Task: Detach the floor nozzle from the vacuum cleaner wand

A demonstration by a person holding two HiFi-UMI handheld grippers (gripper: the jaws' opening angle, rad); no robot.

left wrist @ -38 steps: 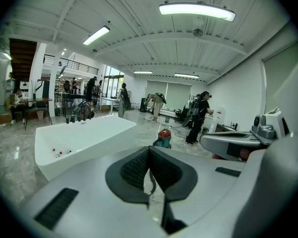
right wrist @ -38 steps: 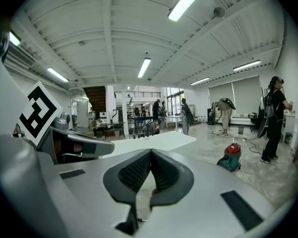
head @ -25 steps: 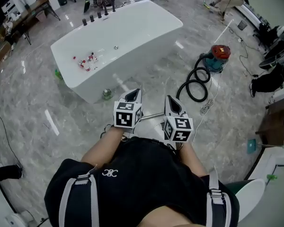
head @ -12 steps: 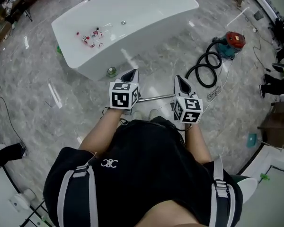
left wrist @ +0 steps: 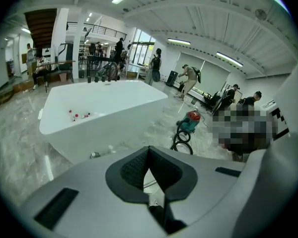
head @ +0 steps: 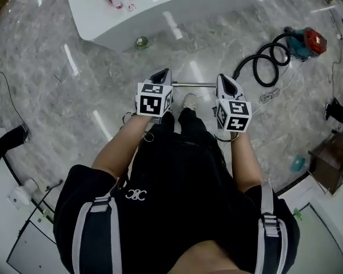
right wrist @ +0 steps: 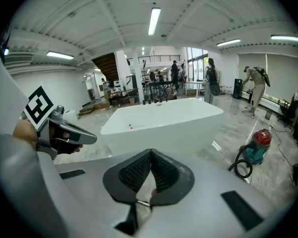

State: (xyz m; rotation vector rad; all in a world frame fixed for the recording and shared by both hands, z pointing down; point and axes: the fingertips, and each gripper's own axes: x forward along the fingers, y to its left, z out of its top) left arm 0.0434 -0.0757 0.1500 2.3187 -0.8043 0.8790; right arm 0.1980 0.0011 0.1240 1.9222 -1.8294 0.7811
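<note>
In the head view both grippers hang over the marble floor in front of the person's legs. A thin metal wand (head: 193,85) lies level on the floor between them. My left gripper (head: 162,74) is at the wand's left end and my right gripper (head: 222,79) at its right end. Both are shut with nothing between the jaws, as the left gripper (left wrist: 149,150) and right gripper (right wrist: 150,153) show in their own views. A black hose (head: 268,61) leads to the red and teal vacuum canister (head: 307,41). The floor nozzle is hidden from me.
A white bathtub (head: 160,7) stands beyond the wand, with small red and white items inside and a green object (head: 141,41) on the floor at its base. A white shoe (head: 190,100) shows below the wand. Other people stand far off in the room (left wrist: 188,78).
Both grippers have come down toward the floor and spread a little apart. The head view has tipped down, so the tub and vacuum now sit higher in the picture. Both jaws stayed shut.
</note>
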